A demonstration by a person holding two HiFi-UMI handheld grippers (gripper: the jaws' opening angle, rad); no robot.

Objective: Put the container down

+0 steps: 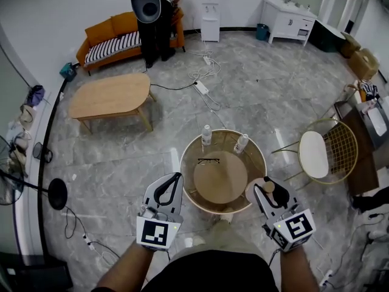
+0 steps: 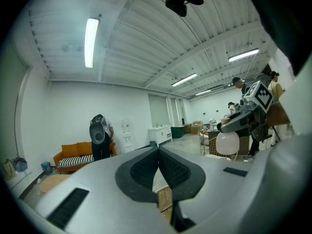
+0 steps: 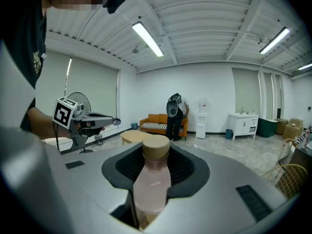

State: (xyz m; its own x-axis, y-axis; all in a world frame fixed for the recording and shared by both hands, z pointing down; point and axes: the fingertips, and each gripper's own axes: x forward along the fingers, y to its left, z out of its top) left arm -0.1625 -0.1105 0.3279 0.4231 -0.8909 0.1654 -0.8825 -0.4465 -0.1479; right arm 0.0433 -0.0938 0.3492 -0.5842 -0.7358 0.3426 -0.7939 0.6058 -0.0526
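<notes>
The container is a pale pink bottle (image 1: 260,190) with a tan cap (image 3: 156,147). My right gripper (image 1: 265,195) is shut on it at the right rim of the round table (image 1: 189,163), held in the air. In the right gripper view the bottle (image 3: 151,184) stands upright between the dark pads. My left gripper (image 1: 177,177) hovers at the table's left rim, shut with nothing in it; its pads (image 2: 146,167) meet in the left gripper view. Two small bottles (image 1: 206,134) (image 1: 241,143) and a pair of glasses (image 1: 208,160) rest on the table.
A white-seated gold wire chair (image 1: 322,154) stands right of the table. A wooden coffee table (image 1: 112,95), an orange sofa (image 1: 121,35) and a standing person (image 1: 152,17) are further back. Cables (image 1: 203,81) lie on the floor; a fan base (image 1: 56,193) is at left.
</notes>
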